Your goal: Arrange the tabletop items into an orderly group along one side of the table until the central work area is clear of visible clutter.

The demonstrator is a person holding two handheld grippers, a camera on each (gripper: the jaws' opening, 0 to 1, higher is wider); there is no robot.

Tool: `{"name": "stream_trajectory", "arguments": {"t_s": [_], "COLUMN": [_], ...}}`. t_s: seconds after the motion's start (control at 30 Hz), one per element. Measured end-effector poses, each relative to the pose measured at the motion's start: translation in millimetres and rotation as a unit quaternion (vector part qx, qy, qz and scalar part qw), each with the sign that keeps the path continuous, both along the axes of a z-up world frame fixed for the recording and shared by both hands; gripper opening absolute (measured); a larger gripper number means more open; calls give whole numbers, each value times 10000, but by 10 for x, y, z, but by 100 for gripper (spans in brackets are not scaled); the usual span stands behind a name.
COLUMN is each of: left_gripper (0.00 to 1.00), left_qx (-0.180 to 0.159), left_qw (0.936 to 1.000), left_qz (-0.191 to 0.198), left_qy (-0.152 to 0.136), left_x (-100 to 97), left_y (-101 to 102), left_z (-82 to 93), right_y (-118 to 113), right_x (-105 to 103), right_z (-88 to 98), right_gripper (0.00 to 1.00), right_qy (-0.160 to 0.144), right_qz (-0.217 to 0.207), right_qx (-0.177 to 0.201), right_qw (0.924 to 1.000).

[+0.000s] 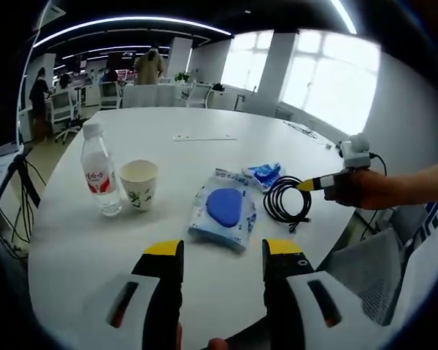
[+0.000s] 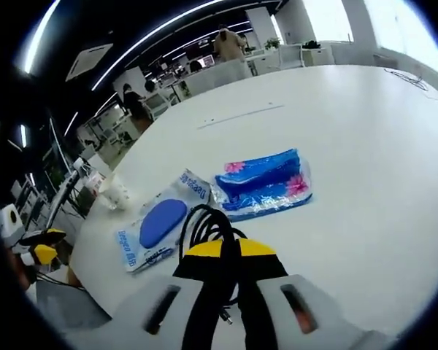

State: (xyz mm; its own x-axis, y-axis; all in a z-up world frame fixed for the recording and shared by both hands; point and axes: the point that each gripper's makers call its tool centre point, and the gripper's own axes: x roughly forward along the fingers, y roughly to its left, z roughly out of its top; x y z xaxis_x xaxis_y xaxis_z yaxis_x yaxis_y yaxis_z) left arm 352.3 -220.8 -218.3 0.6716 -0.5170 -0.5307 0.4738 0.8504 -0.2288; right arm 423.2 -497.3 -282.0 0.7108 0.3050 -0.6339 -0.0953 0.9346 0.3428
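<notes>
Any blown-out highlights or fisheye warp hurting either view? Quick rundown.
Left gripper view: windows blown out to white, ceiling light strips bend into arcs, the water bottle and paper cup stay sharp. Right gripper view: table glares near-white on the window side, its edge curves strongly, the black cable at the shut right gripper reads slightly soft.
</notes>
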Motion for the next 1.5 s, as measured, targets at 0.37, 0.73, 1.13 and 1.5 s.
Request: {"name": "stream_trajectory", "arguments": {"t_s": [0.37,0.73,1.13,1.5], "left_gripper": [42,43,43,43], "left_qx": [43,33,56,23], "left_qw": [10000,10000,9999,9999], "left_qz": [64,68,85,126], "left_qy": [12,40,74,105], "left_x": [0,-13,-25,-26], "left_y": [64,30,73,65], "left_z": [-5,-22,-45,-65], "right_y": [-84,-91,-187,-186], "right_x": [-40,-58,-97,-99], "right_z": [-164,-246,-321,-295], "right_gripper": [3,3,0,2], "right_qy": [223,369,510,472], "right_qz": [-63,218,167,192], "right_qx": [-79,-399,-394,-440], "right_qw": [9997,9983,9978,9977]}}
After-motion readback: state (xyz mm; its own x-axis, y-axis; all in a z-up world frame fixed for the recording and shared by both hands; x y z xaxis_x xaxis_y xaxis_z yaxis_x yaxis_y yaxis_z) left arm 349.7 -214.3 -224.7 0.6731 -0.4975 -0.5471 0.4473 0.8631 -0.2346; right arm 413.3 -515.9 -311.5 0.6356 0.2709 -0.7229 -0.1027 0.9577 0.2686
